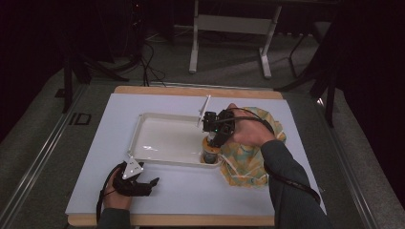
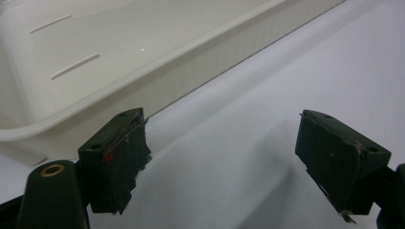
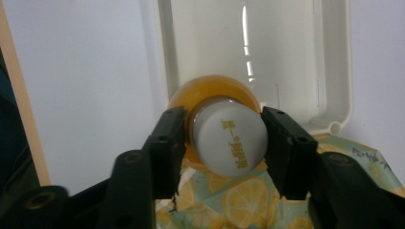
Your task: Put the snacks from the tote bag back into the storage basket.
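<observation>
Bottle (image 3: 224,133), orange with a white cap, stands upright at the near right corner of the white tray (image 1: 143,125), clamped by the cap in the right gripper (image 1: 216,136). Gripping from above probably keeps it vertical for setting down inside the rim. Right gripper view shows gold lettering on the cap and the lemon-print cloth (image 3: 239,200) below; high view shows that cloth lying just beside the tray. Left gripper (image 2: 224,157) rests on the table (image 1: 200,191), jaws apart, empty, near the tray wall.
</observation>
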The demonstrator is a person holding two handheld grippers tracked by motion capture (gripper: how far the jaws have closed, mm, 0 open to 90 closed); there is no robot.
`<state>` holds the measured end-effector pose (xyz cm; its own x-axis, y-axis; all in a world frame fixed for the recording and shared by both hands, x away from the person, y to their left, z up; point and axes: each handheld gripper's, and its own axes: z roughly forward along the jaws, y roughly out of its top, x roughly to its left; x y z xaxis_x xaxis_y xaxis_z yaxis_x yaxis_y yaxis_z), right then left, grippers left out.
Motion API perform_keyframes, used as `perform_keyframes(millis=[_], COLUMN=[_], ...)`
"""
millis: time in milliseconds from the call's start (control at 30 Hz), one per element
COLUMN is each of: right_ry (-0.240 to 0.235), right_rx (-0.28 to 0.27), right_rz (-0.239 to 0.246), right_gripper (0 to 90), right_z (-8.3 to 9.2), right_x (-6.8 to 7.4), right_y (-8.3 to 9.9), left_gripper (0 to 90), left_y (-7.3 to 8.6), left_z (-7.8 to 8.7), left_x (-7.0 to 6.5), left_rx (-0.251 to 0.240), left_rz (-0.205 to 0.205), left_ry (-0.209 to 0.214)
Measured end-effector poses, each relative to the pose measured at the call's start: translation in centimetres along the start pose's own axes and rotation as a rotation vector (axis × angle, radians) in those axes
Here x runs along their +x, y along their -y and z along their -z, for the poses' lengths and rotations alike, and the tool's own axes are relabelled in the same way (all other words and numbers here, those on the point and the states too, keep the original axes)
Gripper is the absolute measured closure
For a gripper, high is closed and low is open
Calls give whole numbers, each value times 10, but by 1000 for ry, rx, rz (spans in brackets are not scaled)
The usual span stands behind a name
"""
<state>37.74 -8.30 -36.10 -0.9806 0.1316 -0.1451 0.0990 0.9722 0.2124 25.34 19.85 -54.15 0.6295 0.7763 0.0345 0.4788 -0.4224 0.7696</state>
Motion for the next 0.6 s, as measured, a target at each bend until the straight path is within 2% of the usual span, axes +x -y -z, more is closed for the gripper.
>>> perform_keyframes(millis=[400,600], right_ry=[34,48], right_rx=[-22,-42], right_rz=[11,-4], right_gripper=[410,394], right_z=[6,10], right_x=[4,4], right_y=[-3,0], left_gripper=[184,184], left_y=[0,0], left_z=[0,0], left_x=[0,0], left_rx=[2,2], left_rz=[-2,-1], left_ry=[1,2])
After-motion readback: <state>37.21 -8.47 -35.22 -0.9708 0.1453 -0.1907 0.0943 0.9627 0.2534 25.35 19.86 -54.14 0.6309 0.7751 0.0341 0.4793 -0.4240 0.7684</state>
